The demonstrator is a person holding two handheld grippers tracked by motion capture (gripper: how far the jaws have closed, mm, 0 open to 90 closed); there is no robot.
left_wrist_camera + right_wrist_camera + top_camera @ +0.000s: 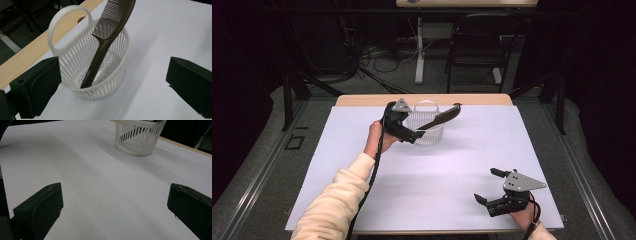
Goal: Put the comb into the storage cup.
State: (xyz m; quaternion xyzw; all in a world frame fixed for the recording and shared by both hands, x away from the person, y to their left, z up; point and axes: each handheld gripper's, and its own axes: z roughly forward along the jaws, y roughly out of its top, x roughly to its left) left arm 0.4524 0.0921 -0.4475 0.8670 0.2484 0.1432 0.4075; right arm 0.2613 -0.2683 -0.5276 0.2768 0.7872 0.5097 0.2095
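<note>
My left gripper (113, 82) gapes empty beside the basket (117, 82); the comb (100, 53) leaning inside looks light, stiff, slick — best pinched at its handle.

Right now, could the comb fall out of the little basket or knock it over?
Maybe. The brown comb only leans in the white basket, handle end on the bottom and teeth sticking out past the rim, so it could slide or perhaps tip the light basket. The left gripper is open with the basket right in front of its jaws; a careless pull-back might bump the basket or its loop handle.
</note>
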